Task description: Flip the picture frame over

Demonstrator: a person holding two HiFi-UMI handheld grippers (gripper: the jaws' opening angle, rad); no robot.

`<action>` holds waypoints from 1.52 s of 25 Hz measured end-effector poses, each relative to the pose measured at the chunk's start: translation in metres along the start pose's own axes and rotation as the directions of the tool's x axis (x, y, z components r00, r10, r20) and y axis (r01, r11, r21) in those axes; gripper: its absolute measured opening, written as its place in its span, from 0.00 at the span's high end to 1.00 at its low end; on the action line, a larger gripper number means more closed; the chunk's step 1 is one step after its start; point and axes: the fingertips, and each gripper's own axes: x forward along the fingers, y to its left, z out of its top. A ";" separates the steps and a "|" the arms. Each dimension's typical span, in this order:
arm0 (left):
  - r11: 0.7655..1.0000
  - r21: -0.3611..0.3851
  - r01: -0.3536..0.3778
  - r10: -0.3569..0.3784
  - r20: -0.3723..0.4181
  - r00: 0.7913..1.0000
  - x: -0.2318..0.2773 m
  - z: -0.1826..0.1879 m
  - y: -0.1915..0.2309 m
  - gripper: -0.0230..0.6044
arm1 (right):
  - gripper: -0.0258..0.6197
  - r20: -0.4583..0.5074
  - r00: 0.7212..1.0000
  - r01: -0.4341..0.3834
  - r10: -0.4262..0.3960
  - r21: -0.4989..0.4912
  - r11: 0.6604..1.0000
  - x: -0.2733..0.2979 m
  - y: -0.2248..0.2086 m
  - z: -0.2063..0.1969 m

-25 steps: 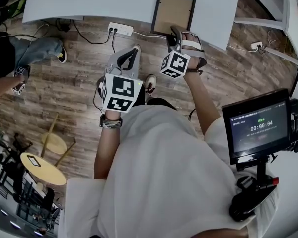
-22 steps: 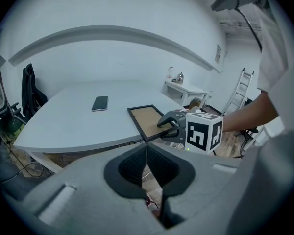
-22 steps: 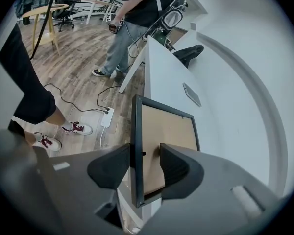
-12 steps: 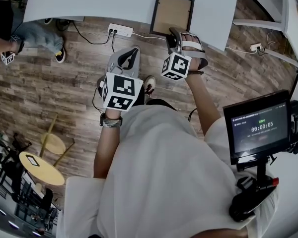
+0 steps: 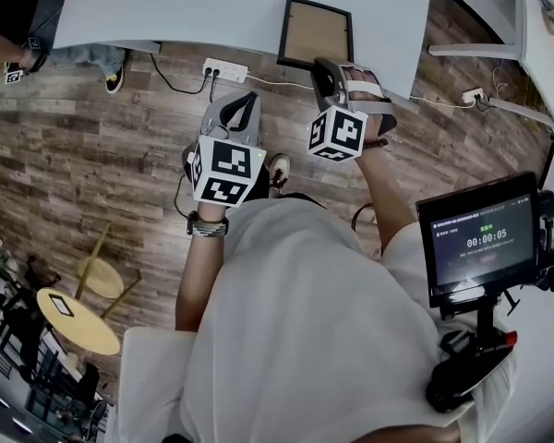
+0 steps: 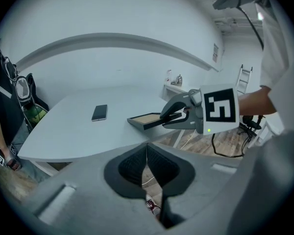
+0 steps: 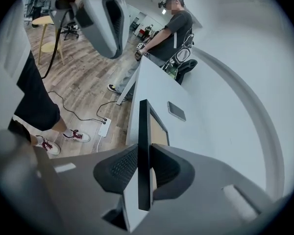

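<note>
The black picture frame (image 5: pixel 316 31) lies back side up, its brown backing showing, at the near edge of the white table (image 5: pixel 166 7). My right gripper (image 5: pixel 325 65) is shut on the frame's near edge. Its jaws have just been closing, and the frame's edge (image 7: pixel 143 151) stands pressed between the ribbed pads. In the left gripper view, the frame (image 6: pixel 146 119) is tilted with its near side raised in the right gripper (image 6: pixel 180 114). My left gripper (image 5: pixel 246 98) hangs shut and empty over the floor, left of the frame; its pads (image 6: pixel 147 155) meet.
A dark phone (image 6: pixel 99 112) lies on the table beyond the frame. A white power strip (image 5: pixel 224 69) with cables sits on the wood floor under the table edge. A person (image 7: pixel 169 31) stands at the table's far left end. A timer screen (image 5: pixel 485 238) is mounted at my right.
The right gripper has closed on the frame's near edge and risen slightly with it. The left gripper has stayed put. The person at the left has shifted toward the picture's top.
</note>
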 end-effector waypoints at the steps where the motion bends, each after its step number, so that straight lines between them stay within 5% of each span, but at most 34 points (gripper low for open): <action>1: 1.000 0.001 0.000 0.000 0.003 1.000 0.001 0.001 0.003 0.95 | 0.83 0.007 1.000 -0.012 0.012 0.015 1.000 -0.001 -0.004 0.003; 8: 1.000 0.012 -0.009 0.008 0.022 1.000 0.008 0.007 0.017 0.95 | 0.84 0.078 0.992 -0.109 0.097 0.172 0.979 -0.009 -0.021 0.015; 13: 1.000 0.014 -0.003 0.002 0.029 1.000 0.014 0.009 0.017 0.95 | 0.84 0.113 0.980 -0.194 0.166 0.309 0.931 -0.017 -0.031 0.018; 23: 1.000 0.011 -0.008 0.007 0.033 0.999 0.015 0.009 0.023 0.95 | 0.84 0.289 0.932 -0.357 0.219 0.625 0.694 -0.022 -0.070 0.028; 31: 1.000 0.026 0.000 0.000 0.026 1.000 0.017 0.010 0.018 0.95 | 0.84 0.355 0.914 -0.400 0.196 0.715 0.573 -0.021 -0.081 0.025; 38: 0.999 0.036 0.006 -0.007 0.018 1.000 0.019 0.009 0.010 0.95 | 0.84 0.445 0.882 -0.467 0.154 0.788 0.400 -0.020 -0.096 0.010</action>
